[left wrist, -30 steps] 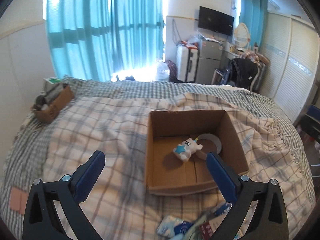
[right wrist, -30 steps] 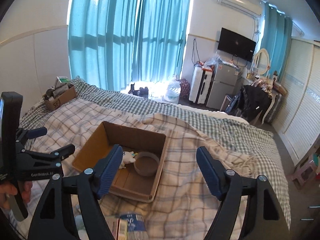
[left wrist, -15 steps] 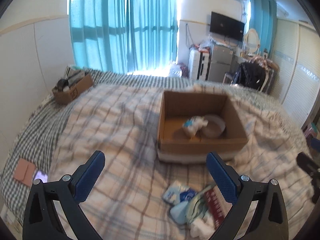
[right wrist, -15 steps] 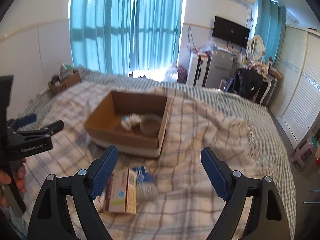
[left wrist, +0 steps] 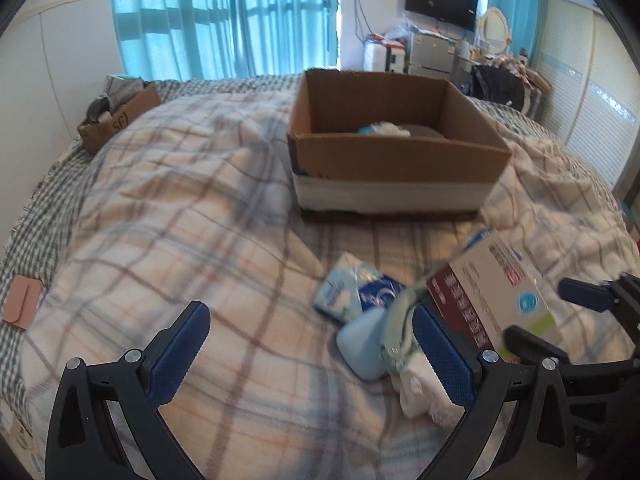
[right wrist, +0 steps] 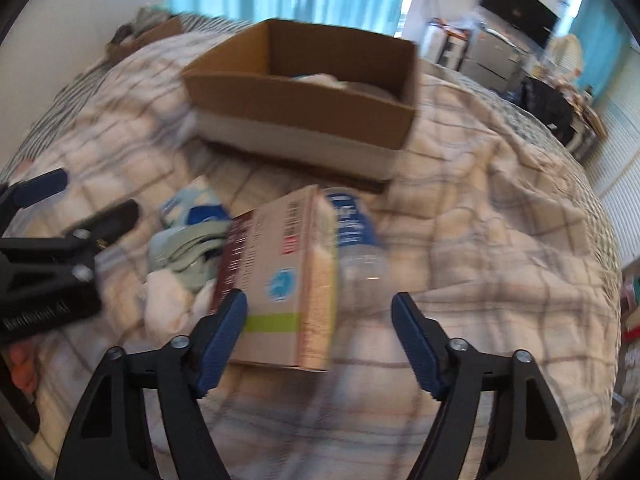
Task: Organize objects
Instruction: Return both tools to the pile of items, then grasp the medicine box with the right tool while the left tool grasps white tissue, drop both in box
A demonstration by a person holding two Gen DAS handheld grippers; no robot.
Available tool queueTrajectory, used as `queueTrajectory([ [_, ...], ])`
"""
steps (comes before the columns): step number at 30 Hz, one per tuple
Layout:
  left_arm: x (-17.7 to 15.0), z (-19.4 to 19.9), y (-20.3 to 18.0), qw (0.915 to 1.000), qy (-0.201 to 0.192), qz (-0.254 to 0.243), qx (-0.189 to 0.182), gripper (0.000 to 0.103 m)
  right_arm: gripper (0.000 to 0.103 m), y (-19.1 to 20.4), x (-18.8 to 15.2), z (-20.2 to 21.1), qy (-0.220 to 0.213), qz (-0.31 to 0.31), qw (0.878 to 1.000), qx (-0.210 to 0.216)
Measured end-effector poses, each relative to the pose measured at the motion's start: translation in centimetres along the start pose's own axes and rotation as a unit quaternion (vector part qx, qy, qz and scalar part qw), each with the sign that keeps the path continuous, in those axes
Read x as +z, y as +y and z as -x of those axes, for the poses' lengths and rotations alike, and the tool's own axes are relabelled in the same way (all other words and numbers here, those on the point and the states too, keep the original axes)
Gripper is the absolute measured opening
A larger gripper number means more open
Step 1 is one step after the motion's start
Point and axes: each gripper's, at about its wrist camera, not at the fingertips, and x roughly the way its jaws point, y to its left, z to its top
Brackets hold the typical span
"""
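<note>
An open cardboard box [left wrist: 400, 160] [right wrist: 304, 100] stands on the plaid bed, with a white plush toy [left wrist: 384, 129] and a grey ring inside. In front of it lies a pile: a printed carton [left wrist: 492, 296] [right wrist: 280, 276], a clear plastic bottle [right wrist: 356, 236], a blue-white tissue pack [left wrist: 348, 292] [right wrist: 192, 208], a pale green cloth [right wrist: 188, 248] and a white cloth [right wrist: 168, 304]. My left gripper [left wrist: 316, 344] is open, low over the bed just left of the pile. My right gripper [right wrist: 320, 336] is open, its jaws on either side of the carton's near end and the bottle.
A small cardboard box [left wrist: 120, 116] of clutter sits at the bed's far left by the wall. A pink card [left wrist: 22, 306] lies at the left edge. Curtains, a TV, appliances and wardrobes stand beyond the bed.
Both grippers have dropped low and come toward the pile in front of the box. The box now shows side-on; the pile is much closer. Both stay open.
</note>
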Motion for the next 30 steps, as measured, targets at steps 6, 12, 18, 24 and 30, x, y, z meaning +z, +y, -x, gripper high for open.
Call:
queueTrajectory([
  [6,-0.8,0.3,-0.4,0.9991,0.013,0.014,-0.037,0.103,0.019,1.6,-0.3,1.4,-0.013,0.046,0.999,0.009],
  [12,-1.9,-1.0,-3.1,0.9954,0.056,-0.019,-0.075,0.103,0.0,-1.2,0.0,5.0,-0.06,0.014,0.998,-0.005],
  [18,-2.6,-2.3,-5.2,0.9916,0.08,-0.065,-0.079,0.083,0.0,-2.8,-0.6,3.6,-0.04,-0.026,0.999,0.016],
  [24,-3.7,-4.0,-6.3,0.9798,0.121,-0.087,-0.133,0.02,0.037,-3.3,-1.1,3.3,-0.042,-0.042,0.998,0.021],
  [30,-3.5,-0.8,-6.0,0.9797,0.09,-0.092,-0.154,0.014,0.064,-3.2,-1.0,3.4,-0.047,-0.06,0.996,0.036],
])
